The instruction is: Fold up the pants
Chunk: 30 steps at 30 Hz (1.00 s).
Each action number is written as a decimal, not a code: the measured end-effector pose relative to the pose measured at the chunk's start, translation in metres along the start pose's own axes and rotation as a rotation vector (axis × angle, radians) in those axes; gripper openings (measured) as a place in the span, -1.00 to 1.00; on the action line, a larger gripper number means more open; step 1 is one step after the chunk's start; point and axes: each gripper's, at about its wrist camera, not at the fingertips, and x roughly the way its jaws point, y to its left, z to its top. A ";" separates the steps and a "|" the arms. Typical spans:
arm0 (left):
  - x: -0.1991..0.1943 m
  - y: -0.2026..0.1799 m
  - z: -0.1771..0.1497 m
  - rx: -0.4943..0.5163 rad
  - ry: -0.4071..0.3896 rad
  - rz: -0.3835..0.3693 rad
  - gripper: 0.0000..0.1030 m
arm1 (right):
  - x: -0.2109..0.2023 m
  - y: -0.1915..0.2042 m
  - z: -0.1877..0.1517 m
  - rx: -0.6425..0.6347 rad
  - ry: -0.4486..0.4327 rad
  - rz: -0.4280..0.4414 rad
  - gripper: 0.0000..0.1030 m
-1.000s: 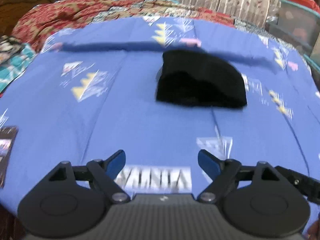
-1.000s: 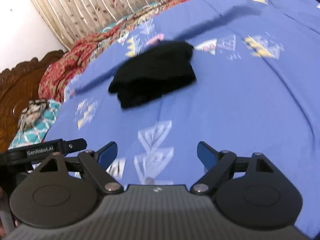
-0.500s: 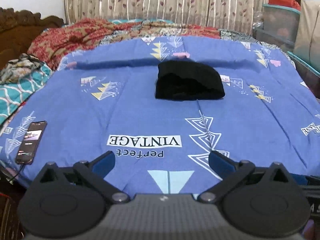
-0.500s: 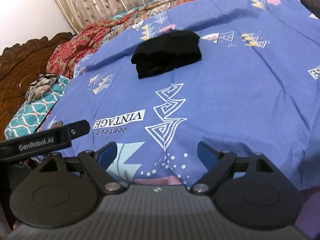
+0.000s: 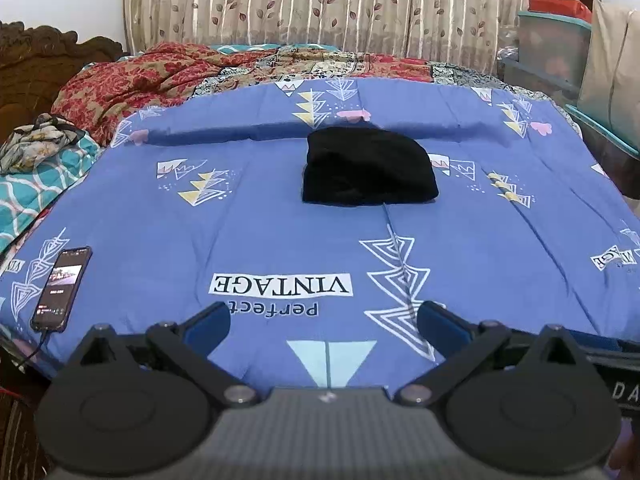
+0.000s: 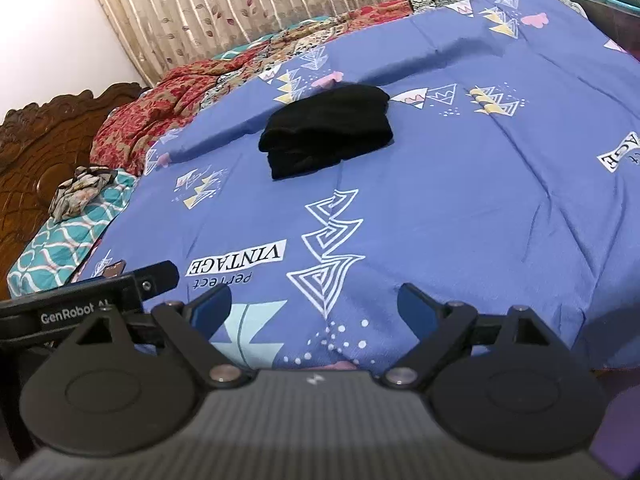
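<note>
Black pants (image 5: 366,168) lie folded into a compact bundle on the blue patterned bedspread (image 5: 240,232), toward the far middle of the bed. The right wrist view shows the same bundle (image 6: 328,134) from the side, layers stacked. My left gripper (image 5: 324,326) hovers over the bed's near edge, well short of the pants, jaws wide open and empty. My right gripper (image 6: 314,306) is likewise open and empty above the near edge, with the left gripper's body (image 6: 76,308) beside it at the left.
A phone (image 5: 62,288) on a cable lies at the bed's near left corner. A red floral quilt (image 5: 140,80) and a teal quilt (image 5: 28,192) pile up at the far left by the carved headboard (image 6: 36,152). Storage boxes (image 5: 552,44) stand at the right; curtains hang behind.
Both grippers have pulled back from the pants toward the bed's near edge and risen slightly. The left jaws have spread wider. The folded bundle stays put.
</note>
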 end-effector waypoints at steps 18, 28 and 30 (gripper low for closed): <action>0.006 0.008 -0.015 0.010 0.043 0.007 1.00 | -0.002 -0.004 -0.004 -0.001 0.037 -0.003 0.79; 0.010 0.015 -0.016 0.006 0.053 0.014 1.00 | -0.002 0.003 -0.004 -0.074 0.053 -0.160 0.88; 0.011 0.015 -0.016 0.004 0.059 0.017 1.00 | -0.005 0.006 -0.004 -0.081 0.032 -0.171 0.88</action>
